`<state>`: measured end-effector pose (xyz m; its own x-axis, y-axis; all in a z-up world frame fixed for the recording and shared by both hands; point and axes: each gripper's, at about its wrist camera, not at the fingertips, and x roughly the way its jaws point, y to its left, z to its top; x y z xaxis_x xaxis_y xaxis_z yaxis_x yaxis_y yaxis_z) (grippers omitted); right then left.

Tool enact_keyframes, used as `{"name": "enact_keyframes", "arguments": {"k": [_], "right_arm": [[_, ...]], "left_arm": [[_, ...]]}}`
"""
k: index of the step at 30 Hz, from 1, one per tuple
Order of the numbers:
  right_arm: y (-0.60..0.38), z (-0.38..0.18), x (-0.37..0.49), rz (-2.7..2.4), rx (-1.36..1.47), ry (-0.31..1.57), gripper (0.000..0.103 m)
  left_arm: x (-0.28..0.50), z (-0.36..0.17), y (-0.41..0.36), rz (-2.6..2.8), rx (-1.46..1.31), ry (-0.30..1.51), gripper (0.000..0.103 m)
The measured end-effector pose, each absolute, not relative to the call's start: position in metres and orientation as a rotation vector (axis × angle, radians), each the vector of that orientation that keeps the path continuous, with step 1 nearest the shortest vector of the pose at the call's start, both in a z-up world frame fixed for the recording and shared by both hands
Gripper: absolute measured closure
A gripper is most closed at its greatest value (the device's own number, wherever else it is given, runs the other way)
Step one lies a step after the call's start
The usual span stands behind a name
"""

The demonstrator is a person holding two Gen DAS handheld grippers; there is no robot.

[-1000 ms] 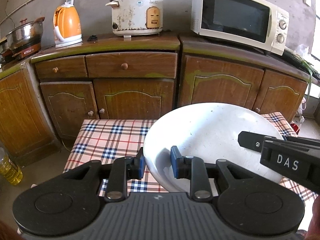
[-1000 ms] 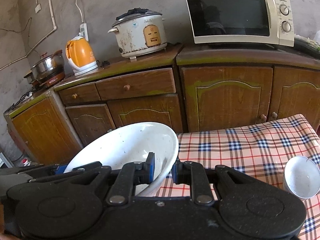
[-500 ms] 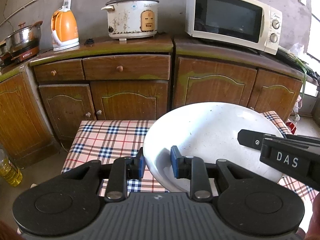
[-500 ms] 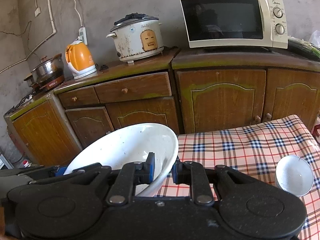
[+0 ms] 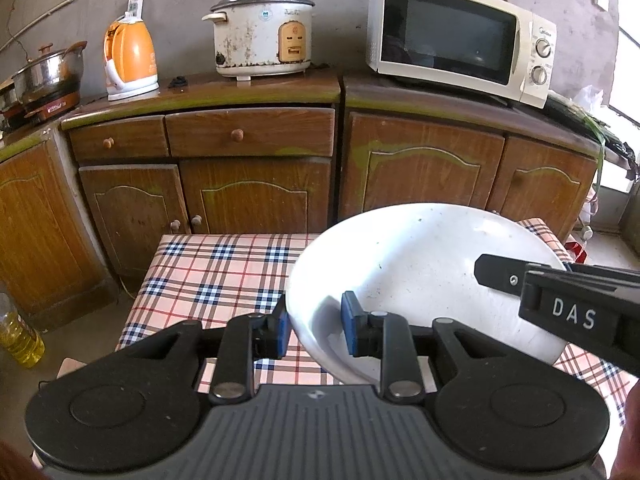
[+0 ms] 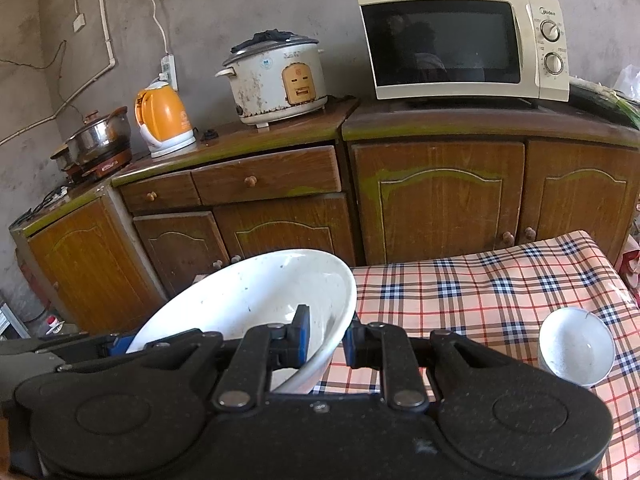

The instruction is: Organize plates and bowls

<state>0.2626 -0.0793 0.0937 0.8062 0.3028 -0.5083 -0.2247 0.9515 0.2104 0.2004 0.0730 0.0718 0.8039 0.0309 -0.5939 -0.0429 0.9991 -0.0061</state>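
Note:
A large white bowl (image 5: 420, 280) is held in the air above the checked tablecloth (image 5: 216, 272) by both grippers. My left gripper (image 5: 314, 328) is shut on its near left rim, one blue pad inside and one outside. My right gripper (image 6: 326, 340) is shut on the opposite rim of the same bowl (image 6: 256, 300); its body shows in the left wrist view (image 5: 560, 304). A small white bowl (image 6: 576, 344) stands on the cloth (image 6: 480, 292) to the right.
Wooden cabinets (image 5: 248, 184) stand behind the table, with an orange kettle (image 5: 130, 60), a rice cooker (image 5: 260, 32), a microwave (image 5: 460, 40) and a steel pot (image 5: 48, 76) on top. A bottle of oil (image 5: 16, 336) stands on the floor at left.
Both grippers with the large bowl have drawn back slightly from the cabinets; more of the table and the small bowl shows. Both grips are unchanged.

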Motion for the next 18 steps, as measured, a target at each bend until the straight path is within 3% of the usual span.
{"name": "enact_keyframes", "arguments": {"k": [18], "right_arm": [[-0.088, 0.098, 0.241, 0.288, 0.136, 0.565, 0.080]], "left_arm": [[0.181, 0.075, 0.066, 0.043, -0.010, 0.627, 0.076]]}}
